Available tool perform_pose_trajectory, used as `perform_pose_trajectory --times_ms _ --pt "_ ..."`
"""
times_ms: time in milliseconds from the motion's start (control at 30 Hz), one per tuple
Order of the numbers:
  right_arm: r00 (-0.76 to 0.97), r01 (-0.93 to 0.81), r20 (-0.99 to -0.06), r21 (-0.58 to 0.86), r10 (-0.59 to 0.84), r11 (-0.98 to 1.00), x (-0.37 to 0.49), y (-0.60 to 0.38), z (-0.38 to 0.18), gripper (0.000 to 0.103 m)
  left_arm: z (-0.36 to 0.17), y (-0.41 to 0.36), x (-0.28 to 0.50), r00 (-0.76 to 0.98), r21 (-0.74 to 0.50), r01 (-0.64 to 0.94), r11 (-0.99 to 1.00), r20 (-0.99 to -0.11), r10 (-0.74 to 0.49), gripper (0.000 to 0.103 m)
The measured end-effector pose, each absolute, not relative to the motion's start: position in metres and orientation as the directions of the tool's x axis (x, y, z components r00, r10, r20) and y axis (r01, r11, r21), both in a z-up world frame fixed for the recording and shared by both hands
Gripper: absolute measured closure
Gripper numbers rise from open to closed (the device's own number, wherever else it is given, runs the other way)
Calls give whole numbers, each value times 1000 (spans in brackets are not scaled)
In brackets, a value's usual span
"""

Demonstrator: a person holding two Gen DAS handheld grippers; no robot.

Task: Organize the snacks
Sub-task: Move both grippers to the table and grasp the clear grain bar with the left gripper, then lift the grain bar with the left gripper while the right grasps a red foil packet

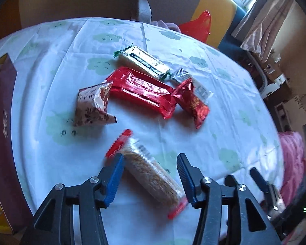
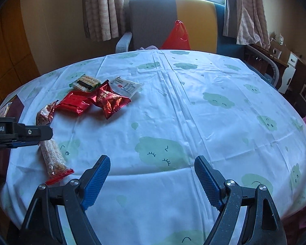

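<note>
A clear-wrapped grain bar with red ends (image 1: 151,171) lies on the table between the open jaws of my left gripper (image 1: 151,159); it also shows in the right wrist view (image 2: 53,159), partly under the left gripper (image 2: 30,133). Further off lie a brown patterned packet (image 1: 91,106), a long red packet (image 1: 142,90), a small shiny red packet (image 1: 193,104), a green-ended cracker pack (image 1: 142,61) and a white sachet (image 1: 200,88). My right gripper (image 2: 151,161) is open and empty over bare cloth.
A maroon box (image 1: 2,134) holding snacks stands at the table's left edge. The table carries a white cloth with green clouds (image 2: 193,112). A chair with a red plastic bag (image 2: 176,36) stands behind it. Pink cloth (image 1: 293,159) lies at the right.
</note>
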State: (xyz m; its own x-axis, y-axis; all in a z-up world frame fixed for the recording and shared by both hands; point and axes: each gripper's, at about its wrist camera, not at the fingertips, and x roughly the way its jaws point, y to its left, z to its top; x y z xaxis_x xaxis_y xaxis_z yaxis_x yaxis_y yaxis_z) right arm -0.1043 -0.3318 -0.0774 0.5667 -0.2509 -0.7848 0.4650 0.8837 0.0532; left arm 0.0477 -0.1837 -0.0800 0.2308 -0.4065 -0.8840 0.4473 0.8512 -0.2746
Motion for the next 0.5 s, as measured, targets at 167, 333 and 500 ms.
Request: perform_pose_trajectory --times_ms 167,333,500 --pt "558 467 -799 78 -225 881 -106 -335 -86 18 -96 -184 33 271 -136 563 815 -901 -338 73" --pt "579 435 -797 122 -173 892 -100 -337 -85 18 -97 -161 24 304 -101 630 770 -880 -364 74" --pt "610 352 -788 173 -85 920 -81 -335 -80 29 -102 -150 16 340 -69 672 737 -856 -390 73"
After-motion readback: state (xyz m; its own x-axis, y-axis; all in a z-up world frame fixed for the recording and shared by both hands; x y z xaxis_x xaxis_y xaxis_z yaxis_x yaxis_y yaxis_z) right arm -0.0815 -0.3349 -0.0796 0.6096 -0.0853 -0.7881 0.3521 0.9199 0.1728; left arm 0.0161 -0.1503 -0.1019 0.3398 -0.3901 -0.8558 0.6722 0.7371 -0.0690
